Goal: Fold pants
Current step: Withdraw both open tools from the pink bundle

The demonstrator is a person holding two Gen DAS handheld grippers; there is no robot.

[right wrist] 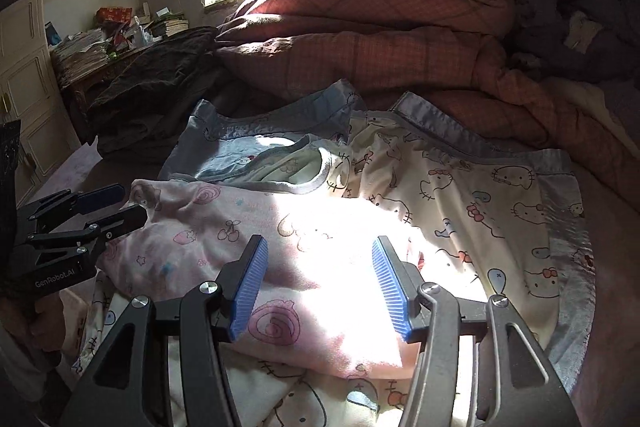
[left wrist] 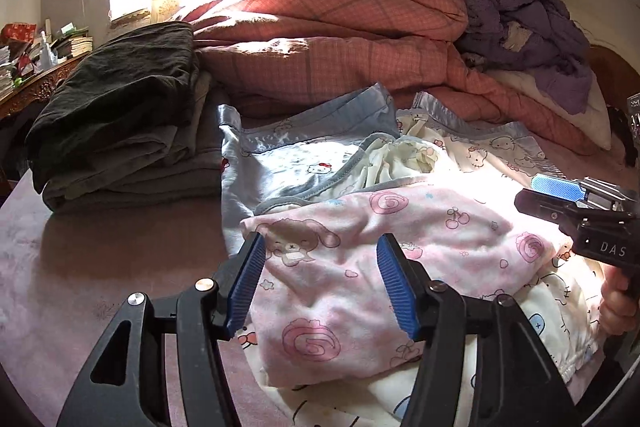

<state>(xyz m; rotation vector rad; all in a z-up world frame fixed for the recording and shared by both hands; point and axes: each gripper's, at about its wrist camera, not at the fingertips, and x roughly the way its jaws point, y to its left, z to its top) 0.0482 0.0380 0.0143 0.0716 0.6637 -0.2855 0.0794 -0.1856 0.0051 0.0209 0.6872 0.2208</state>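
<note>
I am looking down along both tools at a bed [left wrist: 60, 267]. The pink printed pants [left wrist: 360, 267] lie in front of me as a thick folded bundle, resting on a cream cat-print garment [right wrist: 480, 207] spread beneath. My left gripper [left wrist: 322, 291] hovers over the bundle's left part with its blue fingers [left wrist: 246, 287] spread and nothing pinched; I cannot tell whether they brush the cloth. My right gripper [right wrist: 318, 291] hangs over the bundle's right part, fingers [right wrist: 390, 291] likewise spread and empty. I judge the pink pants nearly done: folded, perhaps needing one last tuck or a move to the dark folded stack [left wrist: 116, 131] at the left. The cream garment and a blue-trimmed piece [left wrist: 304, 151] behind it look unfolded. A rumpled pink quilt [left wrist: 340, 39] fills the far side.
</note>
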